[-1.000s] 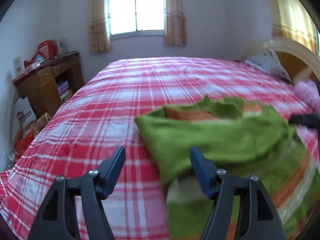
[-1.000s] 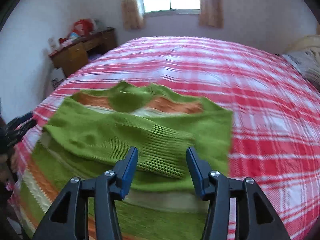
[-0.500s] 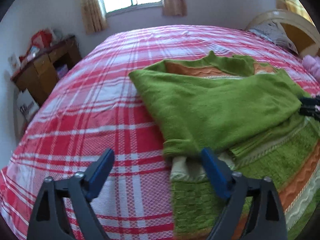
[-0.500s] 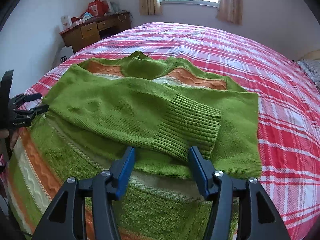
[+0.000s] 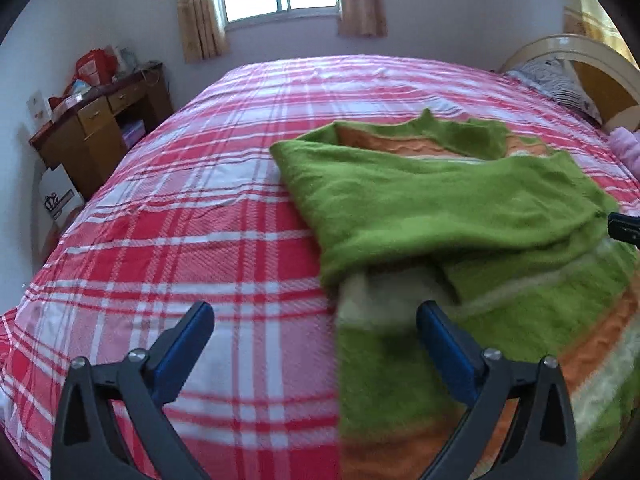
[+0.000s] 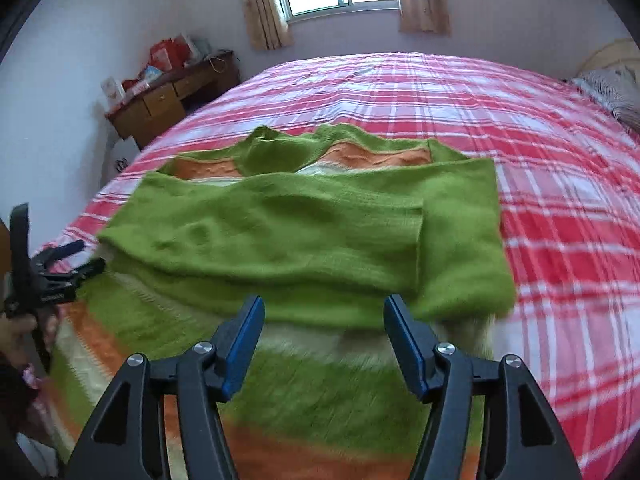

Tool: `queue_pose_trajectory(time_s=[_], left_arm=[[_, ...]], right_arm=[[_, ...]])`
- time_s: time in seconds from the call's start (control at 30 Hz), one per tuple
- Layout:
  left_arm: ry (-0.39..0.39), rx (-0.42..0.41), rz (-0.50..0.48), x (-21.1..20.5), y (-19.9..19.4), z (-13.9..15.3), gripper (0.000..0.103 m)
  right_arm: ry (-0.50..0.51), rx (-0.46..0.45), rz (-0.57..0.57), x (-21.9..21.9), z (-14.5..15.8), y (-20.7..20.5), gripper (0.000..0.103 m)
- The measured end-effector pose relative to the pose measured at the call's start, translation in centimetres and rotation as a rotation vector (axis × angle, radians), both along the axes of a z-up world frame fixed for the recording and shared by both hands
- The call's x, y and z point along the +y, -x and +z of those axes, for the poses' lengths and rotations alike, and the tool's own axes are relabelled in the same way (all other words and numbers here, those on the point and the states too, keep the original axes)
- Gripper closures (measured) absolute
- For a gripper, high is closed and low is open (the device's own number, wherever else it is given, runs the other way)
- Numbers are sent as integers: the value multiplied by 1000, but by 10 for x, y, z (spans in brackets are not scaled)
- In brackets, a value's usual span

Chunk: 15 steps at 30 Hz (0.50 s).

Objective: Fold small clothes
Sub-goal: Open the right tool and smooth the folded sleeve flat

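The sweater (image 6: pixel 304 240) lies flat on the bed (image 5: pixel 192 208), both sleeves already folded across its chest and the striped hem end nearest me. It is a thick, fuzzy knit: soft, limp and light, I judge, so it will sag and drag wherever it is not held, though the nap should keep it from slipping between the pads. My left gripper (image 5: pixel 314 328) hovers over the sweater's left edge with fingers apart, holding nothing; my right gripper (image 6: pixel 324 332) hovers above the lower body, fingers likewise apart and empty. For the next fold I would pinch the two hem corners, taking both layers, and carry them up toward the collar (image 6: pixel 280 148).

The hem itself is cut off at the bottom of both views, so I cannot see its corners. The near cloth is smeared by motion blur. How the lower sleeve lies under the upper one is hidden, and the cuffs are hard to make out.
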<state>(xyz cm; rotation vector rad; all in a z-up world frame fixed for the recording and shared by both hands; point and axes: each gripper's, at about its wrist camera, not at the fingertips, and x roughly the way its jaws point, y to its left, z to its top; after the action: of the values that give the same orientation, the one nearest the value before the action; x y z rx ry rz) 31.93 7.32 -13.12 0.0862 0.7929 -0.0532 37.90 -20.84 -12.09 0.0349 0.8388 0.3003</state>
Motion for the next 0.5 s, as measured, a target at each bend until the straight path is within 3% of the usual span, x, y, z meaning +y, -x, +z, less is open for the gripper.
queue_pose_trajectory(time_s=[0.13, 0.3, 0.5], left_arm=[[-13, -49, -20, -10, 21, 9, 0], [25, -84, -43, -16, 45, 24, 0], [40, -72, -65, -21, 70, 25, 0]], right_arm=[[-25, -29, 23, 1, 12, 29, 40], [-39, -49, 55, 9, 17, 57, 40], [-70, -50, 76, 16, 14, 88, 40]])
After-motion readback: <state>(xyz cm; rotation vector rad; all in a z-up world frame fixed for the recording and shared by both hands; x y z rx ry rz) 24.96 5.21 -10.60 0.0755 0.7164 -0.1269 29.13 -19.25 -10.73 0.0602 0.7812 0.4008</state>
